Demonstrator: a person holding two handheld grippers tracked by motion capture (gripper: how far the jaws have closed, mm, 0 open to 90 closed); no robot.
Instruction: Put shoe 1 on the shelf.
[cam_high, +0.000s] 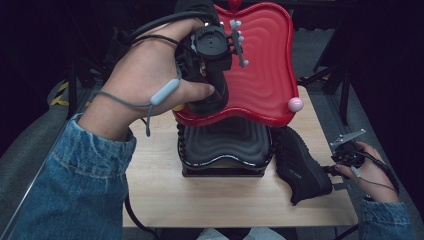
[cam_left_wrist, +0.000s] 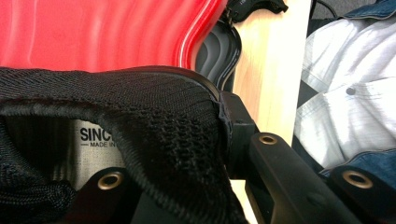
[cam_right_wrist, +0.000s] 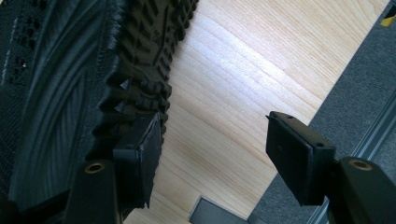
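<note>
So the person's left hand (cam_high: 145, 80) has the left gripper (cam_high: 210, 75) raised over the red tray (cam_high: 270, 60), which sits on top of a black tray (cam_high: 225, 145) on the wooden table (cam_high: 210, 200). That gripper is clamped on a black shoe (cam_high: 210, 102): in the left gripper view you can see the mesh collar of the shoe (cam_left_wrist: 154, 121) pinched between the two black jaws, one inside the opening next to the printed label and one outside against the heel. The shoe hangs just above the near edge of the red tray. A small pink ball (cam_high: 295, 104) sits at the tray's right front corner. Over on the right, a second black shoe (cam_high: 302, 165) lies tipped on the table right beside the black tray, sole turned toward the right gripper (cam_high: 345, 160). In the right gripper view that gripper's jaws are spread wide apart, one pad (cam_right_wrist: 140, 158) touching the shoe's tread edge, the other hanging free over the table edge, so it's not gripping anything.
</note>
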